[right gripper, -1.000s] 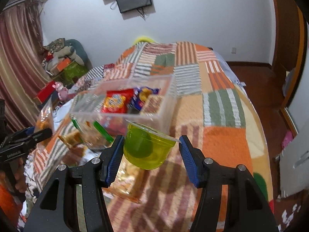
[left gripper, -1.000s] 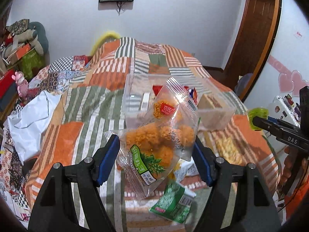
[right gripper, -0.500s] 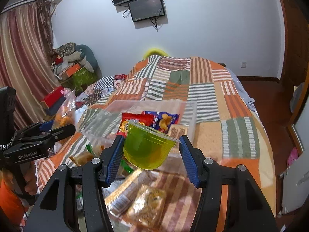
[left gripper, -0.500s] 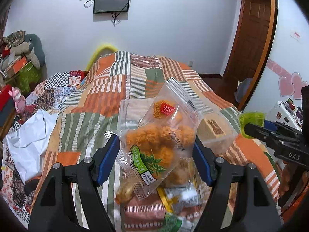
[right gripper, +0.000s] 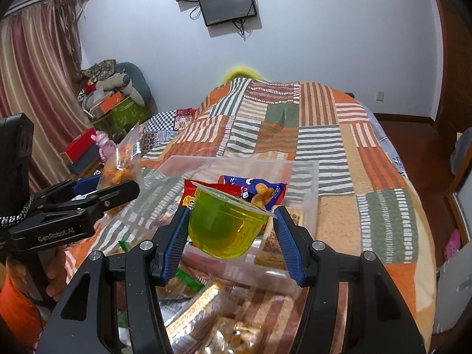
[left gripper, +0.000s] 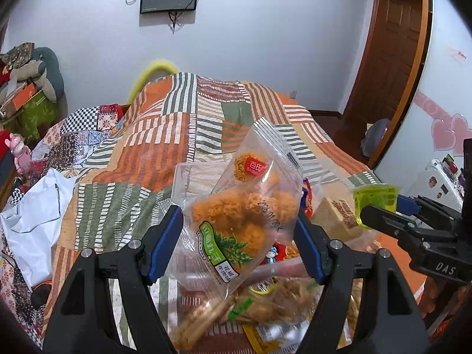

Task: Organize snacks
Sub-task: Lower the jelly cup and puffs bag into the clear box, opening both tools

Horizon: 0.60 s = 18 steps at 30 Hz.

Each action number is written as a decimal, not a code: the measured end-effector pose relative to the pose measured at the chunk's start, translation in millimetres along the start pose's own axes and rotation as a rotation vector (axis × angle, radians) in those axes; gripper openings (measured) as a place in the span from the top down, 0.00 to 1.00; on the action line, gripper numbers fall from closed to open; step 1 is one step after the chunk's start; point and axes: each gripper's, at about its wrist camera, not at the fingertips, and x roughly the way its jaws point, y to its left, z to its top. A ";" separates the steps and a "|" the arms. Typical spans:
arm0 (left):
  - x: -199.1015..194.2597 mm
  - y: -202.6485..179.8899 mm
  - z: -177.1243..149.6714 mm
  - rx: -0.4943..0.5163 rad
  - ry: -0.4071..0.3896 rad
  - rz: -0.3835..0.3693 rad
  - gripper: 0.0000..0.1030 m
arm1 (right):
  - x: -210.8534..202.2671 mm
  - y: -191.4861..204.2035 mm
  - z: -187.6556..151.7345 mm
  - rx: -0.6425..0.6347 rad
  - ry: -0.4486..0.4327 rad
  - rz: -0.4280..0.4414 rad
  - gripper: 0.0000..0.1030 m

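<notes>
Green jelly cup (right gripper: 228,226) pinched in your right gripper (right gripper: 231,243) sits closest, clear bin (right gripper: 303,177) just ahead; left gripper (left gripper: 237,243) clamps the floss-snack bag (left gripper: 247,206) alongside

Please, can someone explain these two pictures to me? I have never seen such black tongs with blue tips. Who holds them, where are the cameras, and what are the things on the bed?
There is no robot here. A person holds one hand tool, called a gripper, in each hand, and each carries a wide-angle camera that looks forward along its two fingers. So each picture shows its own gripper at the bottom and the other one at the side.

The left gripper is closed on a clear bag of orange fried snacks. The right gripper is closed on a green jelly cup.

Both are held above a bed with a patchwork blanket. On it stands a clear plastic box that already holds a red and a blue packet. More wrapped snacks lie loose on the blanket nearer the cameras. The person seems to be sorting snacks into the box.
</notes>
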 end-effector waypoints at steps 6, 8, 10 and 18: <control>23.7 7.0 0.4 -0.010 0.036 0.010 0.29 | 19.1 0.8 1.0 0.001 0.034 0.003 0.47; 28.8 8.1 -1.3 -0.011 0.041 0.012 0.29 | 25.2 0.5 0.4 0.003 0.049 0.004 0.47; 29.6 7.9 -3.6 0.000 0.029 0.012 0.29 | 31.0 -0.5 -1.3 0.013 0.069 0.018 0.47; 42.5 7.4 -10.0 0.009 0.072 0.031 0.28 | 41.3 2.2 -12.2 0.004 0.120 0.005 0.47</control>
